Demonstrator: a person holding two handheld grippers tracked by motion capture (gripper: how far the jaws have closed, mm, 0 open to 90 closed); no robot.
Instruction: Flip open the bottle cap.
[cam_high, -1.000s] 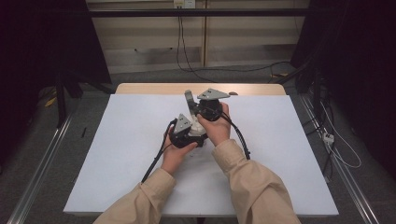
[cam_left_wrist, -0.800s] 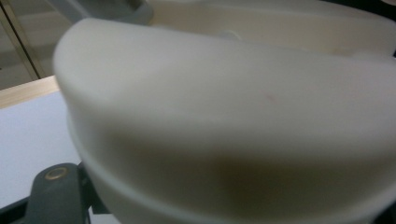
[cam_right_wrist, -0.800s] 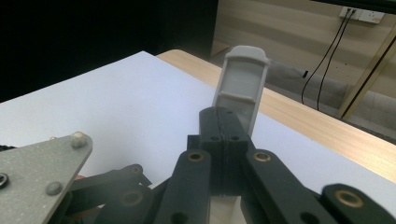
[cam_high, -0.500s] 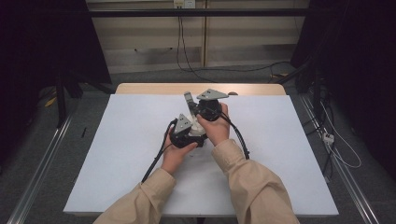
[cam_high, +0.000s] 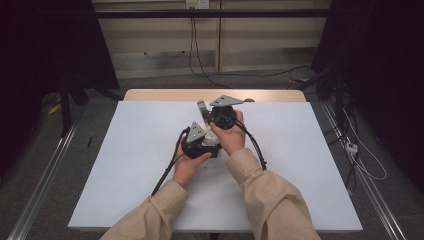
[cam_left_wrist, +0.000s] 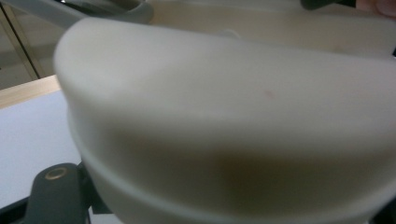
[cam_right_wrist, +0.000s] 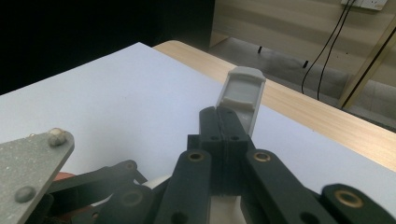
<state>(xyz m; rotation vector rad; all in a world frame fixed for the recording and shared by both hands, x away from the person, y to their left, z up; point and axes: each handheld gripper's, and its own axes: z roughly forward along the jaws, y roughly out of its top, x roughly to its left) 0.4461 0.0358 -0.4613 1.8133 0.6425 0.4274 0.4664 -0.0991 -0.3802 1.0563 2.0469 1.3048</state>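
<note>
A cream rounded container (cam_left_wrist: 233, 121) sits blurred and very close in the left gripper view. One dark jaw stands at its lower left and a dark edge at its lower right, so my left gripper (cam_high: 206, 140) is closed around it. A grey flat handle (cam_right_wrist: 241, 91) sticks out past my right gripper (cam_right_wrist: 223, 125), whose jaws are pressed together on the handle's base. From above, both hands hold the grippers close together over the middle of the white table (cam_high: 125, 150). The grey handle (cam_high: 201, 107) points away from the person.
A wooden strip (cam_high: 165, 95) runs along the table's far edge, with cables (cam_high: 220, 70) on the floor beyond. Black cables (cam_high: 165, 175) trail from both grippers across the table towards the person. Metal rails (cam_high: 45, 175) flank the table.
</note>
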